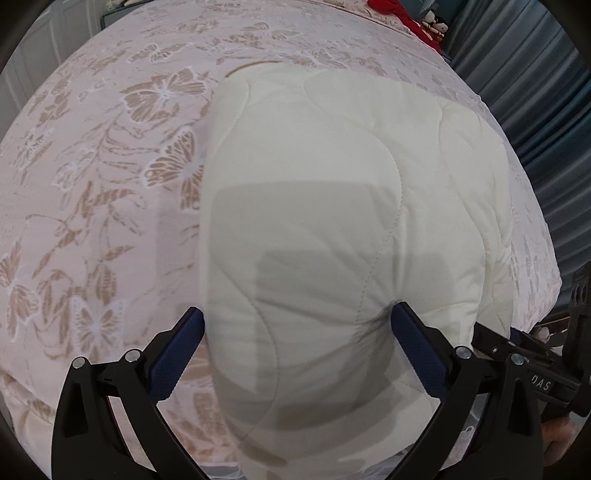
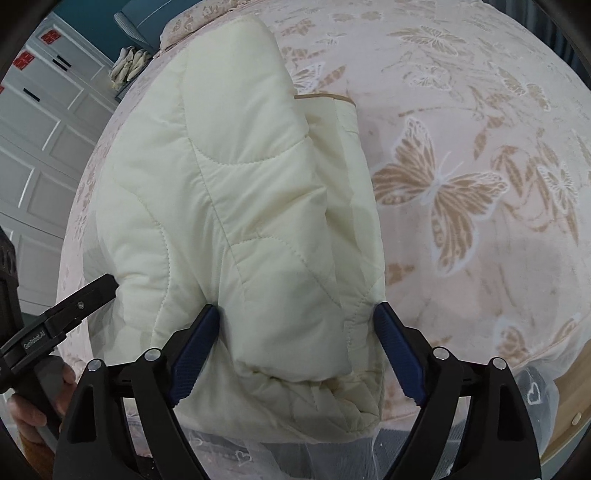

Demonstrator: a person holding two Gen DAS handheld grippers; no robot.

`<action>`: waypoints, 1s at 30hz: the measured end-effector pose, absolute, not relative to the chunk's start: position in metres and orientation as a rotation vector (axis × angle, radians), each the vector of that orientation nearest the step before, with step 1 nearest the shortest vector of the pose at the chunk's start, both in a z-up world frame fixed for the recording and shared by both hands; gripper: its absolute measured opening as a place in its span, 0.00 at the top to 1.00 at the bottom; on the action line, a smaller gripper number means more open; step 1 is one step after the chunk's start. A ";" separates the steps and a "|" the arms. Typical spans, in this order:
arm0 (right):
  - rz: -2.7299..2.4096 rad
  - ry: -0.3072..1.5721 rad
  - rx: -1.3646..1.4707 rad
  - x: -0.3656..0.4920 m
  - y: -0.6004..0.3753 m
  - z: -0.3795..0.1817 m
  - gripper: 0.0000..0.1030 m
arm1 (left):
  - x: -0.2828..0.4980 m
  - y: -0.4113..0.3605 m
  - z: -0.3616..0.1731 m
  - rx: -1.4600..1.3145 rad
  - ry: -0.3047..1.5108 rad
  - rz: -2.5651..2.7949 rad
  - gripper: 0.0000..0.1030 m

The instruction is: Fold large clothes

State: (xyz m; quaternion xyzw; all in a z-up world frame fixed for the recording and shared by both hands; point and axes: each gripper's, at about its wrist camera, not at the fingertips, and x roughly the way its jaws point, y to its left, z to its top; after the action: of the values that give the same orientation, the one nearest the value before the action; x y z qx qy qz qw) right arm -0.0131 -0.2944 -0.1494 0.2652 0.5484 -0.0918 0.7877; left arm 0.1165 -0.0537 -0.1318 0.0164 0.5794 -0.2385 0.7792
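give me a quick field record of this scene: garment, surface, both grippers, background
garment: cream quilted jacket, folded into a bundle
surface: bedspread with a tan butterfly print
left hand-held gripper: open, straddling the near end of the jacket
right hand-held gripper: open, jacket between the fingers
background: white cabinet, blue curtain, red cloth
fold state: sleeve laid over the body

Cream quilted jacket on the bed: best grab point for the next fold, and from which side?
Probably the near hem of the quilted jacket, at its two corners, coming from the near bed edge, angled down. It lies flat and folded lengthwise on the butterfly bedspread, the hem bunched thick nearest both open grippers, right gripper and left gripper, which straddle it.
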 end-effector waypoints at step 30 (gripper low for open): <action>-0.067 1.145 0.852 0.001 -0.308 -0.189 0.24 | 0.127 -0.033 -0.166 -0.223 1.302 -0.558 0.04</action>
State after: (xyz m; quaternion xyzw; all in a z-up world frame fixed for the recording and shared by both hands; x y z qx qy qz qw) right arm 0.0009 -0.3078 -0.1890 0.3907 0.5251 -0.0309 0.7555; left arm 0.1270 -0.0331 -0.1663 -0.1020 0.5968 -0.2557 0.7537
